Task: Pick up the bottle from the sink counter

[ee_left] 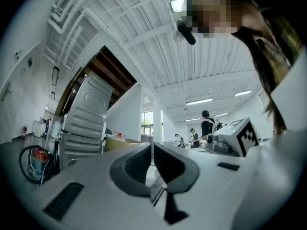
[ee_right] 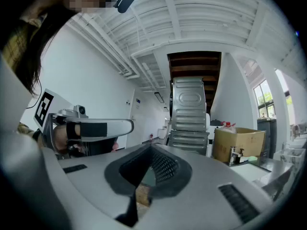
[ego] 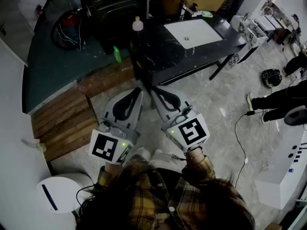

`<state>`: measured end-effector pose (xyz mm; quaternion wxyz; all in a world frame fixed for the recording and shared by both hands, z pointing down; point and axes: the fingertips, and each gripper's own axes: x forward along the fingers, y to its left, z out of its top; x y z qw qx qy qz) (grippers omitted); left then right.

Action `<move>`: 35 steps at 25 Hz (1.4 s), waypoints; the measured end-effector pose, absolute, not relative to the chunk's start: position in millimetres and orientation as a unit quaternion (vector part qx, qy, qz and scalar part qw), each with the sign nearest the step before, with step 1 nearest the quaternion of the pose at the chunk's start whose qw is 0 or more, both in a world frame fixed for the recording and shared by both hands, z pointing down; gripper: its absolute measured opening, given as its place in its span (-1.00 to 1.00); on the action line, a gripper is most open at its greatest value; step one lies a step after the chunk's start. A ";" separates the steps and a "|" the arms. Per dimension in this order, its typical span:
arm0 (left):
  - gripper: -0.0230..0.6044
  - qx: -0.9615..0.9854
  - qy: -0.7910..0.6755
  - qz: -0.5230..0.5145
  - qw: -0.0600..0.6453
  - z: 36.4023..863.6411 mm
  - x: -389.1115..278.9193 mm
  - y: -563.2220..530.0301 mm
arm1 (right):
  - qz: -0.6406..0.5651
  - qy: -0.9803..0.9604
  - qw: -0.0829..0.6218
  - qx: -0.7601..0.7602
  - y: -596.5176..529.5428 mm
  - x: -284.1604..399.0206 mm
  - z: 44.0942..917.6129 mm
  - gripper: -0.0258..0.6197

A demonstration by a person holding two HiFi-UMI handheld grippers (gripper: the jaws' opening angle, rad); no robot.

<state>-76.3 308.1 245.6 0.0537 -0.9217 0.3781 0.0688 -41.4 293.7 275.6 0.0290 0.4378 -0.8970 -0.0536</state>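
In the head view the left gripper [ego: 139,91] is held low, over the floor, and it points toward 12 o'clock. Its own view shows the two jaws pressed together with nothing between them, so the left gripper [ee_left: 152,145] is clenched and empty.

The bottle [ego: 137,24], clear with a pale pink cap, stands at the far left corner of the dark sink counter [ego: 163,56]. From the jaw tips it lies at 12 o'clock, well apart, with the near counter edge between. It seems to stand upright, so its long axis is vertical, and a level approach from the side fits it. A small green thing [ego: 117,54] stands at about 11 o'clock, nearer than the bottle; I cannot tell what it is.

The right gripper [ego: 153,90] is just beside the left one, also clenched on nothing, as the closed tips of the right gripper [ee_right: 151,150] show. The bottle is at about 11 o'clock from it. I judge the left gripper a little better lined up. Both must open first.

The white sink [ego: 192,32] lies at 1 o'clock.
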 end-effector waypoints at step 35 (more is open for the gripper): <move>-0.83 -0.911 0.405 0.052 0.051 269.2 -83.0 246.8 | -0.024 -0.901 0.026 0.432 236.3 -28.1 306.3 -0.87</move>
